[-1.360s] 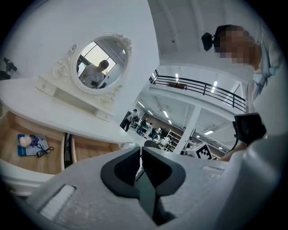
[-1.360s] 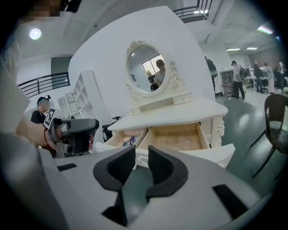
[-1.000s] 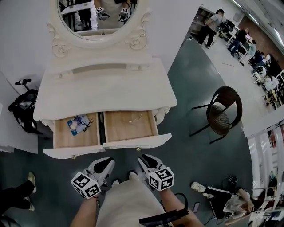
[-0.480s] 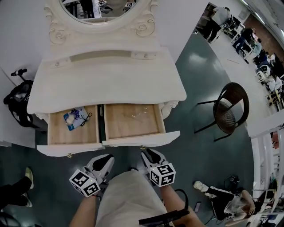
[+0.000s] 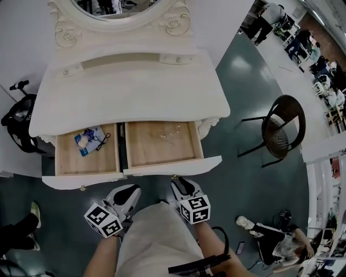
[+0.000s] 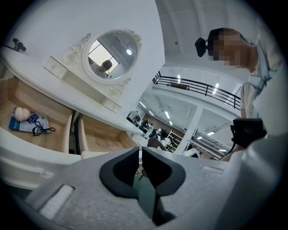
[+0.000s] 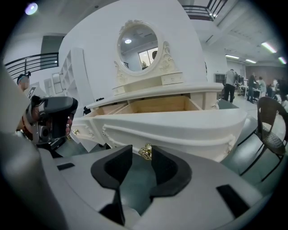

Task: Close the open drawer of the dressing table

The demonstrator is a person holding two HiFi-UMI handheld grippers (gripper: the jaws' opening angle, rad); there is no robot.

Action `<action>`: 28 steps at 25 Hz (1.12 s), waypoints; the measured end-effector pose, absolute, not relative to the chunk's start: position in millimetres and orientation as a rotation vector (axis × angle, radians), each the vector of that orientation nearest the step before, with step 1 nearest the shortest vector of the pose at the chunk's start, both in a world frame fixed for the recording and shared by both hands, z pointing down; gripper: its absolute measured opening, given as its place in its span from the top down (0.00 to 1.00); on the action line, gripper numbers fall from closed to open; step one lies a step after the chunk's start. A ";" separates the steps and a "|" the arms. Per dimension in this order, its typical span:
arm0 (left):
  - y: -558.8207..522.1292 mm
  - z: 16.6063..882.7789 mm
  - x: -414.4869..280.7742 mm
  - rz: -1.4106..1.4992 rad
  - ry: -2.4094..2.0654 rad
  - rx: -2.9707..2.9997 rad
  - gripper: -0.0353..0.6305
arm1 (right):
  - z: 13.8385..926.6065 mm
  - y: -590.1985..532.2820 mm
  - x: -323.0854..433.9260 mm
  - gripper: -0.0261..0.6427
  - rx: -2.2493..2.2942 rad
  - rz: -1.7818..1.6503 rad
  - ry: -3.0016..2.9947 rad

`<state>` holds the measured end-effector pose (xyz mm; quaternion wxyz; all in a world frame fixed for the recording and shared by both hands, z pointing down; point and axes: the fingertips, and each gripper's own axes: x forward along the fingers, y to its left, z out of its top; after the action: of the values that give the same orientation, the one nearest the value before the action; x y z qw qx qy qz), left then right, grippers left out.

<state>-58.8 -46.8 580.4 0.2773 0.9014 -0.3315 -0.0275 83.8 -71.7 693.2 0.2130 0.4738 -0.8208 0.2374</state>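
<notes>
The left gripper [image 5: 128, 189], at 7 o'clock in the head view, has its jaws clenched on nothing. The right gripper [image 5: 181, 185], at 6 o'clock, has jaws that have just been opening. The open drawer [image 5: 173, 165] lies at their 12 o'clock, its gold knob [image 7: 145, 152] untouched at their tips.

Bright, even light comes from ceiling lamps [image 7: 269, 46]. The floor [image 5: 241, 66] shines a little. Both gripper views bend round, with dark corners.

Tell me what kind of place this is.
Probably a big open workspace or hall, not a bedroom: the dressing table stands on a bare floor, with a lone chair nearby and people busy at workstations beyond.
</notes>
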 end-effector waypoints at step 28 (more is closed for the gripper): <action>-73.6 575.7 -51.2 -0.074 -0.914 2.403 0.93 | 705.3 -104.6 84.6 0.81 1.282 0.693 -2.241</action>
<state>-51.2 -73.6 575.7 0.2810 0.8966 -0.3411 -0.0277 84.6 -104.6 705.3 0.2319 0.4666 -0.8155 0.2521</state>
